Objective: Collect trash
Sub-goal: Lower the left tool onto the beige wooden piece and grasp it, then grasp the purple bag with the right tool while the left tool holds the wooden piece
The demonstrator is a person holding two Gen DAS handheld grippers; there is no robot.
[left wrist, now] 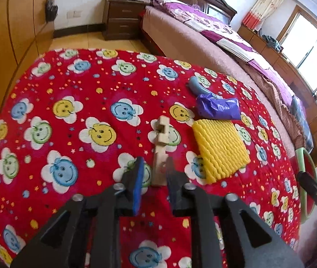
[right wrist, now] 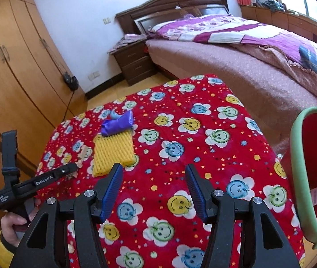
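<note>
Right wrist view: bin (right wrist: 296, 178) at 3 o'clock, pink scrap (right wrist: 313, 195) inside. Right hand-held gripper (right wrist: 154, 178) jaws apart over counter (right wrist: 203, 122). Left hand-held gripper (left wrist: 155, 169) clamped on wooden piece (left wrist: 161, 151); yellow foam net (left wrist: 220, 149) at 2 o'clock, purple bag (left wrist: 217, 109) beyond.

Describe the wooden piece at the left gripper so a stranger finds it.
On the red smiley-flower tablecloth, left of the yellow foam net and purple bag, lies a pale notched wooden piece. Its near end sits between the left hand-held gripper fingers; it's the only rigid, bare-wood item.
</note>
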